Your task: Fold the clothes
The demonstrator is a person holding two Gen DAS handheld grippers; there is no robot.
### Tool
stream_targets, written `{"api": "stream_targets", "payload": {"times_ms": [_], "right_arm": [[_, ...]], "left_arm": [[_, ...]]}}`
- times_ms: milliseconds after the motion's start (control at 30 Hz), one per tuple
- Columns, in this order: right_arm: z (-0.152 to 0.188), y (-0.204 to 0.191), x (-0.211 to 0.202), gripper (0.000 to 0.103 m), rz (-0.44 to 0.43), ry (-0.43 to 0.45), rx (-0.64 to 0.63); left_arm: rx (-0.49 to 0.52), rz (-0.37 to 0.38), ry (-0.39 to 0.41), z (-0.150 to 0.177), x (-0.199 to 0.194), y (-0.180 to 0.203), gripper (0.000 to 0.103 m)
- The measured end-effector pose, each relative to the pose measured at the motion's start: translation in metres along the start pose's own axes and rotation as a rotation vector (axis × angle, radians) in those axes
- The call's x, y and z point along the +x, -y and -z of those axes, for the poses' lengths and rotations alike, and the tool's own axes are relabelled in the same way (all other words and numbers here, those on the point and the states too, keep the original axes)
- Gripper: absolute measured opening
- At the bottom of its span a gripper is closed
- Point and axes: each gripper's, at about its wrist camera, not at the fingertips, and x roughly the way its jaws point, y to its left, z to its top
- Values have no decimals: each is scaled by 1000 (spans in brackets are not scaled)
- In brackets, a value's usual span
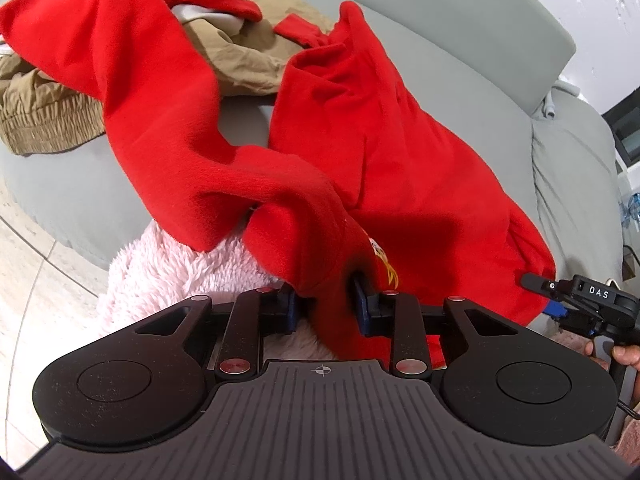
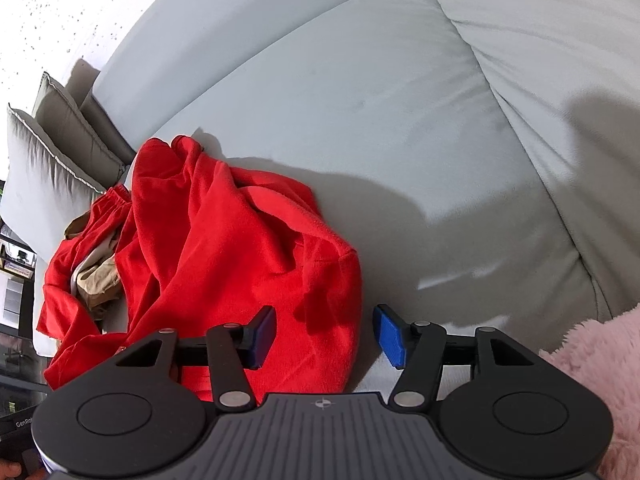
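Setting: a pale grey sofa [image 2: 360, 92] against a speckled white wall, with light floor tiles seen past its front edge in the left wrist view.

Surface: the sofa seat carries the clothes; cushions [image 2: 60, 140] are stacked at its far end.

Task item: a red garment [image 1: 360, 140] is spread in loose folds across the seat, its near part drawn off the front edge towards the cameras.

Look of the garment: soft, fleece-like, bright red, heavily creased and not yet flattened; a small printed or stitched motif [image 1: 384, 258] is seen beside the grip.

Left claw [image 1: 324, 304]: closed narrowly on a bunched ridge of the red garment, both blue pads pressed into the cloth.

Reason for the hold: the fabric is probably pinched here so that one edge can be lifted and pulled straight.

Right claw [image 2: 324, 338]: about half open, nothing gripped; the hem of the red garment lies between and under the fingers.

Reason for its place: it is judged to be lined up over the hem for a second grasp.

Other clothes: tan trousers [image 1: 48, 108] lie crumpled under and beyond the red cloth, near the far end of the seat.

Foreground: pink fluffy fabric [image 1: 172, 268] is seen below the held cloth; whether it is worn by the person cannot be told.
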Motion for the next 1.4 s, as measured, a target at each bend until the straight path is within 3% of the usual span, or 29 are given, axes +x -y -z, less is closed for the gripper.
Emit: {"api": "stream_targets", "payload": {"times_ms": [533,867,933,967,1000,1067,1233,1400], "right_arm": [[2,0,2,57,5,-6,-10],[3,-13,5,61,23,-19,-89],[2,-16,6,57,22,-19,-96],[2,-17,7,47,21,-19,-99],[1,-19,9,29,25,-19,-102],[0,-21,12,8,36,-41,-103],[3,-35,0,7,31,-12,-141],[-5,-66,-30,7,-106,20,-158]], "left_arm": [[24,-8,-8,1,0,3,32],[57,-10,-13,1,4,6,32],[78,-8,-19,0,6,8,32],[89,-7,-21,-1,8,8,24],[100,-8,-25,-1,10,9,12],[100,-9,-24,-2,13,7,6],[61,13,73,-1,-11,3,4],[18,59,247,-14,-72,2,4]]}}
